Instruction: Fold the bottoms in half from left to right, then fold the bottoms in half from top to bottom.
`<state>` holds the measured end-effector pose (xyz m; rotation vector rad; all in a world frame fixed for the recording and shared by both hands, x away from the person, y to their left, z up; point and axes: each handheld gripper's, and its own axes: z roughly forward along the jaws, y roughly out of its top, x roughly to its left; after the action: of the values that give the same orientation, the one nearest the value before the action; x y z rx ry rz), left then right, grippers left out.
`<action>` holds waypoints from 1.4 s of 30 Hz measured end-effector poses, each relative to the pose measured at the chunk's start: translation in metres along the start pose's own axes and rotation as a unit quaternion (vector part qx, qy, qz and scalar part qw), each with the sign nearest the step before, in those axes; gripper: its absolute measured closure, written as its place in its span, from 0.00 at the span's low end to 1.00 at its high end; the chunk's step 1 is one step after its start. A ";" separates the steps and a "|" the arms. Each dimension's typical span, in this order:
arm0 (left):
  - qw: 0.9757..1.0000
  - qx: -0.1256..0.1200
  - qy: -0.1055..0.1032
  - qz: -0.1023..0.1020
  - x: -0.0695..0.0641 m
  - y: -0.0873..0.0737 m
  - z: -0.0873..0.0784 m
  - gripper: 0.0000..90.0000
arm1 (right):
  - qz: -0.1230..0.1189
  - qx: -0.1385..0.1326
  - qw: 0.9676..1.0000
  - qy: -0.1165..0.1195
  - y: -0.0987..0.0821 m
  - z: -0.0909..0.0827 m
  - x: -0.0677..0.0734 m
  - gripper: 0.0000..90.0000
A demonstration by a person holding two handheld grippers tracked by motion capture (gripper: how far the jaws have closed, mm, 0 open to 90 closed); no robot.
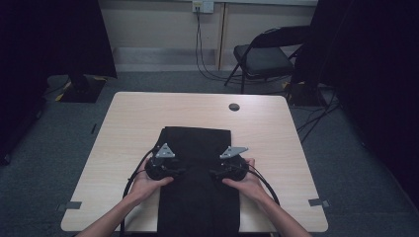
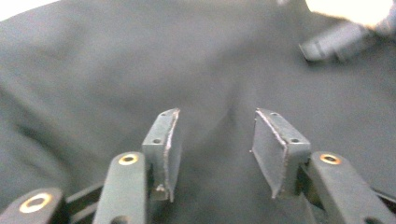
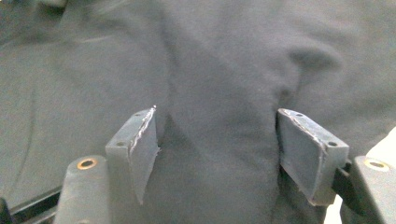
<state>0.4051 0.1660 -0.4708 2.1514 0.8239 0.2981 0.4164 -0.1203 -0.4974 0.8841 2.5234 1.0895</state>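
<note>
A black garment [image 1: 197, 140] lies folded in a long strip down the middle of the pale wooden table [image 1: 133, 118] and hangs over its near edge. My left gripper [image 1: 182, 171] lies on the garment's left side and points inward. In the left gripper view its jaws [image 2: 215, 140] stand apart over flat cloth [image 2: 140, 70], with nothing pinched. My right gripper [image 1: 213, 173] faces it from the right. In the right gripper view a raised ridge of cloth [image 3: 219, 116] runs between its open jaws [image 3: 217, 140]. The right gripper's tip [image 2: 331, 42] appears far off in the left gripper view.
A round cable hole [image 1: 234, 106] sits near the table's far edge. A folding chair [image 1: 262, 59] stands behind the table at the right, with cables on the floor beside it. Bare tabletop lies on both sides of the garment.
</note>
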 end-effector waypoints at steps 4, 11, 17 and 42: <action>0.999 -0.012 0.028 -0.020 0.016 0.000 -0.008 0.56 | -0.014 0.000 1.000 0.017 -0.008 -0.008 0.013 0.34; 0.997 -0.034 0.045 -0.046 0.045 0.013 -0.015 0.52 | 0.012 -0.015 1.000 0.015 0.003 -0.024 0.002 0.32; 0.994 -0.041 0.072 -0.074 0.074 0.012 -0.011 0.48 | 0.046 -0.031 0.998 -0.037 0.020 -0.024 -0.042 0.28; 0.989 0.008 0.080 -0.121 0.124 0.012 0.033 0.29 | 0.090 0.008 0.992 -0.093 0.047 0.050 -0.097 0.20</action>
<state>0.5203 0.2202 -0.4908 2.0354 1.1717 0.3424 0.5356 -0.1269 -0.4986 1.1777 2.3403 0.9870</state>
